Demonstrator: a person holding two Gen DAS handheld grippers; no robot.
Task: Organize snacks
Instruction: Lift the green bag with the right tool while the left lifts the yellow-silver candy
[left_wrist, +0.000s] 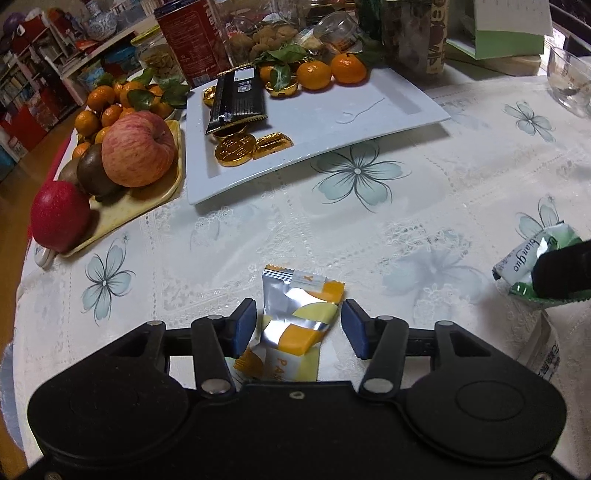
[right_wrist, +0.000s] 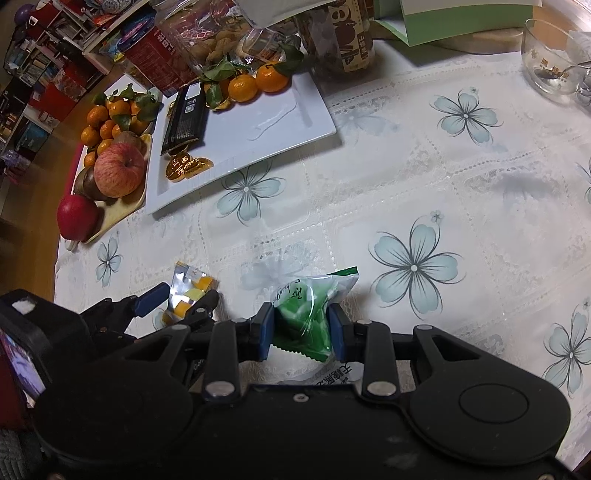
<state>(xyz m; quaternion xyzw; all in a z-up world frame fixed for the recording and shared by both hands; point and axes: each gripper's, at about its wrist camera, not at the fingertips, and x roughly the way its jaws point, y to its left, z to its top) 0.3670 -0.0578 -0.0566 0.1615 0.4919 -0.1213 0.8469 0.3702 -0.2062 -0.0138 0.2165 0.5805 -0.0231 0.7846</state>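
Pickup step: your left gripper (left_wrist: 298, 325) spread around yellow packet (left_wrist: 295, 321); right gripper (right_wrist: 301, 330) pinching green packet (right_wrist: 314, 314). Next, close left, carry both to plate (left_wrist: 388, 110).

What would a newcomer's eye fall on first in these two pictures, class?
Nearest the cameras, the right gripper pinches a green plastic snack packet, while the open left gripper straddles a silver-and-orange foil packet on the flowered tablecloth. Beyond, a white rectangular plate holds gold foil coins.
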